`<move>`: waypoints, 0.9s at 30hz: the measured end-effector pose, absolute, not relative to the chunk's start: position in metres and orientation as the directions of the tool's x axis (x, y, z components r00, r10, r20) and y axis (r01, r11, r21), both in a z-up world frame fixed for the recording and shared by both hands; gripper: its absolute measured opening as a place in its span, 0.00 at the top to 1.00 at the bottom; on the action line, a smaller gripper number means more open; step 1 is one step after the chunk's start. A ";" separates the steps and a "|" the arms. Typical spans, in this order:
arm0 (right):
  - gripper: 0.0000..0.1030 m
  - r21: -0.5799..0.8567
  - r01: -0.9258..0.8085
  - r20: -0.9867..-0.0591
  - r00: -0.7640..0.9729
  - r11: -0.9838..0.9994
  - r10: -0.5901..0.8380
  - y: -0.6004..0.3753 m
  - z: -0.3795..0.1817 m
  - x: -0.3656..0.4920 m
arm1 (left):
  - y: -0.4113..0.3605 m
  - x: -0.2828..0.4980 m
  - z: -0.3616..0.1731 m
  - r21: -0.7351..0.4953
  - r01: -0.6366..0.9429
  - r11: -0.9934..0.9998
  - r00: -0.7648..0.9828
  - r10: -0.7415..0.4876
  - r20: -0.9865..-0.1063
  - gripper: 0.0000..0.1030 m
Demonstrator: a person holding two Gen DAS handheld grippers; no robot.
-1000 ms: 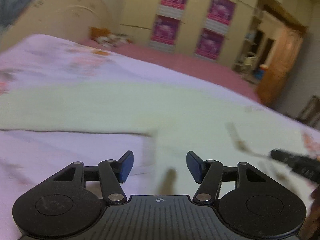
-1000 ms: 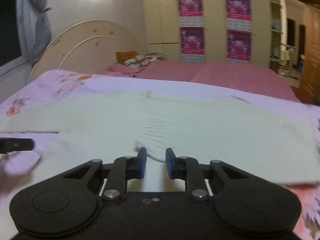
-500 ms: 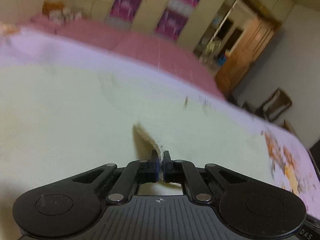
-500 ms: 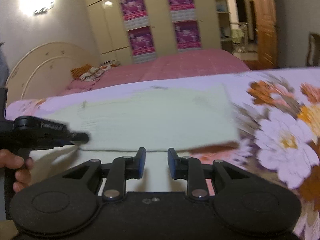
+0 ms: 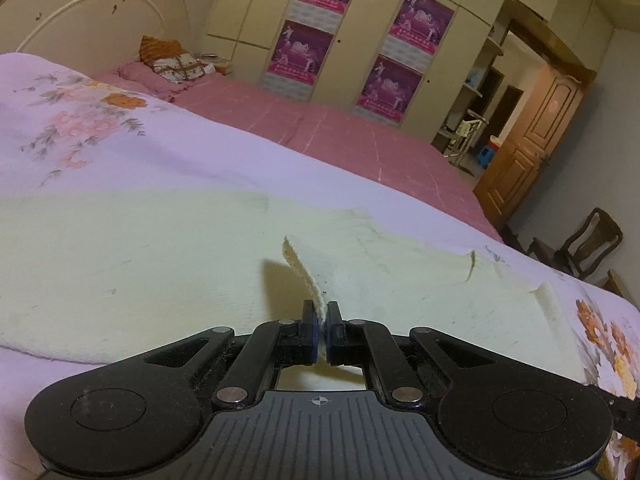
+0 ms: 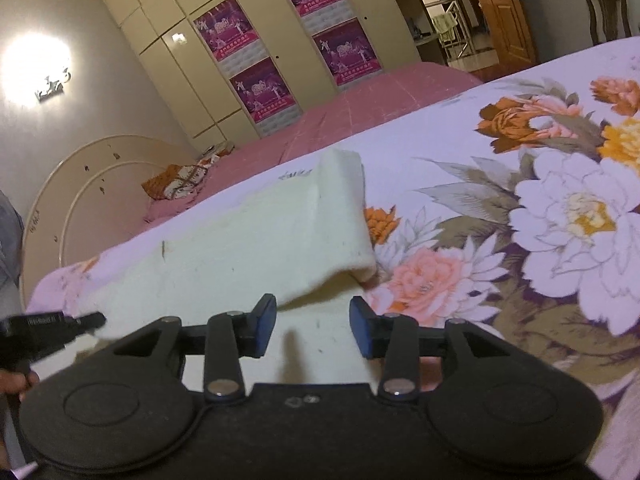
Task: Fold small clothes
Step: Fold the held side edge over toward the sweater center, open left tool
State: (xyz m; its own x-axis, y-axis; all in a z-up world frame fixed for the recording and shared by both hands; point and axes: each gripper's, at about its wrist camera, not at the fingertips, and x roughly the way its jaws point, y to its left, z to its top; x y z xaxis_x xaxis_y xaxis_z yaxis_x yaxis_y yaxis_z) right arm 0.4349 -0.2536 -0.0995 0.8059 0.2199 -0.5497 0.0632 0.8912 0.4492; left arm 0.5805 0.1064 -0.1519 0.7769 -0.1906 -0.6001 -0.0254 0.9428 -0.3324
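Observation:
A cream knit sweater (image 5: 140, 264) lies spread flat on the floral bedspread (image 5: 80, 128). My left gripper (image 5: 322, 320) is shut on a raised fold of the sweater's edge, which stands up between its pads. In the right wrist view the same sweater (image 6: 260, 248) reaches to a rounded corner at the right. My right gripper (image 6: 313, 322) hovers just above the sweater's near edge; its jaws are opening, cloth lies below the gap and the pads do not press it. The left gripper's tip (image 6: 72, 322) shows at the far left, at the sweater's edge.
A pink-covered bed (image 5: 340, 136) lies beyond, with a pillow (image 5: 176, 62) by the cream headboard (image 5: 92, 12). Wardrobes with purple posters (image 5: 316, 32) line the back wall. A wooden door (image 5: 532, 140) and a chair (image 5: 588, 248) stand at the right. A hand (image 6: 12, 382) holds the left gripper.
The left gripper closed on the sweater's edge and lifted a fold. The right gripper swung toward the sweater's right end, rolled, and its jaws widened.

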 end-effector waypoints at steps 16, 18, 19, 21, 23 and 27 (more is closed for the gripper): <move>0.65 0.639 0.156 -0.521 0.808 0.753 0.275 -0.275 -0.120 0.462 | 0.133 0.570 -0.160 -0.333 -0.040 0.942 0.770 -0.183 -0.611 0.97; 0.80 0.637 0.164 -0.524 0.808 0.753 0.268 -0.277 -0.121 0.463 | 0.133 0.569 -0.162 -0.328 -0.038 0.944 0.767 -0.183 -0.615 0.96; 0.91 0.637 0.170 -0.529 0.806 0.752 0.266 -0.278 -0.122 0.463 | 0.132 0.568 -0.161 -0.329 -0.037 0.944 0.769 -0.183 -0.613 0.96; 0.94 0.623 0.182 -0.544 0.800 0.761 0.254 -0.279 -0.123 0.461 | 0.132 0.567 -0.160 -0.328 -0.036 0.944 0.772 -0.182 -0.609 0.97; 0.95 0.593 0.175 -0.557 0.794 0.786 0.243 -0.278 -0.122 0.459 | 0.130 0.567 -0.162 -0.322 -0.034 0.946 0.767 -0.181 -0.616 0.97; 0.90 0.548 0.169 -0.561 0.801 0.819 0.210 -0.280 -0.110 0.445 | 0.134 0.566 -0.165 -0.331 -0.032 0.943 0.769 -0.188 -0.611 0.97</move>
State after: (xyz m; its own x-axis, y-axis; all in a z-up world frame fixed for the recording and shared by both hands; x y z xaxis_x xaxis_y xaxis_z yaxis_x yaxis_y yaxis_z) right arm 0.4450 -0.2804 -0.1100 0.8008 0.2101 -0.5609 0.1689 0.8192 0.5480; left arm 0.5664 0.1335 -0.1651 0.7687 -0.1882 -0.6113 -0.0321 0.9432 -0.3307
